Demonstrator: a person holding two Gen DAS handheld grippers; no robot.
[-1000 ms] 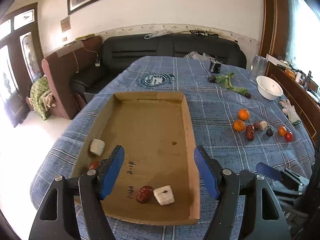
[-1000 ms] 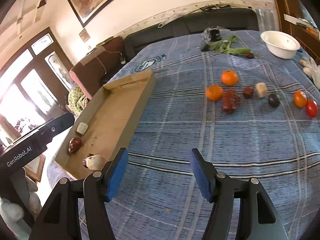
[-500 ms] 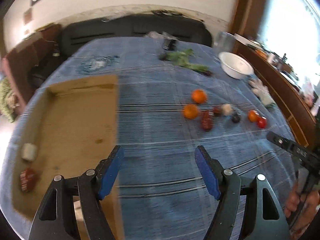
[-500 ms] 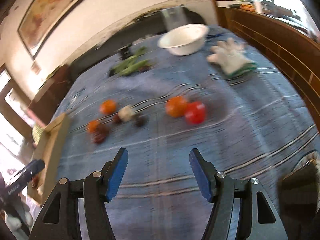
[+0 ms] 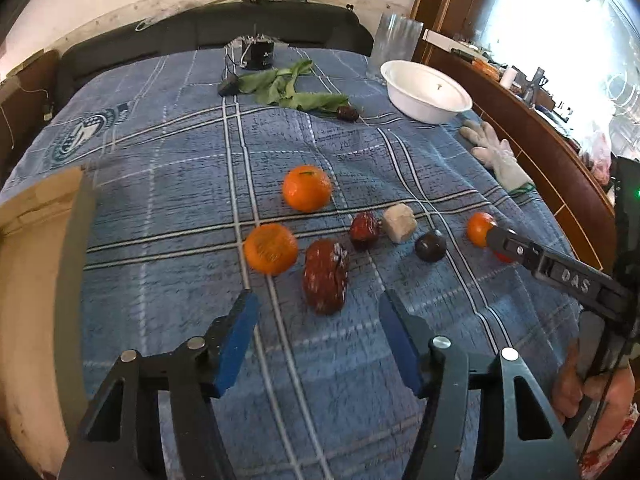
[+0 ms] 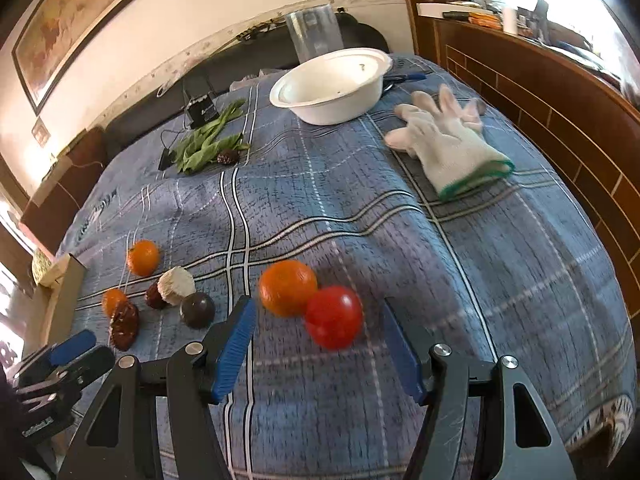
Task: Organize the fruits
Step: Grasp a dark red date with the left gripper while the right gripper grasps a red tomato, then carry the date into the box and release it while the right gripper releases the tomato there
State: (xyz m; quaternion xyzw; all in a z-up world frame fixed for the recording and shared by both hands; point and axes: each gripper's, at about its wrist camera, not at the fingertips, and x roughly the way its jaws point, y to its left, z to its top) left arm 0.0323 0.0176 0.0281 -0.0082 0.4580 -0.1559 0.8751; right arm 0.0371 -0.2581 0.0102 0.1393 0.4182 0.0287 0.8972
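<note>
My left gripper [image 5: 316, 312] is open and empty, just short of a large dark red date [image 5: 326, 276]. Around it lie two oranges [image 5: 271, 248] [image 5: 307, 188], a small red date [image 5: 364, 230], a white cube [image 5: 399, 223] and a dark round fruit [image 5: 430, 245]. My right gripper [image 6: 316, 320] is open, with a red tomato [image 6: 334, 317] between its fingers' tips and an orange [image 6: 287, 288] touching it on the left. The cardboard tray [image 5: 28, 280] is at the left edge.
A white bowl [image 6: 328, 86], a white glove [image 6: 448, 144], green leaves [image 6: 208, 142] and a clear jug [image 6: 314, 34] sit at the back of the blue plaid cloth. A wooden rail [image 6: 560, 120] runs along the right side.
Both grippers swung right, away from the tray, and closed in on the fruit. The left now faces the large date; the right now frames the tomato. Both stay open.
</note>
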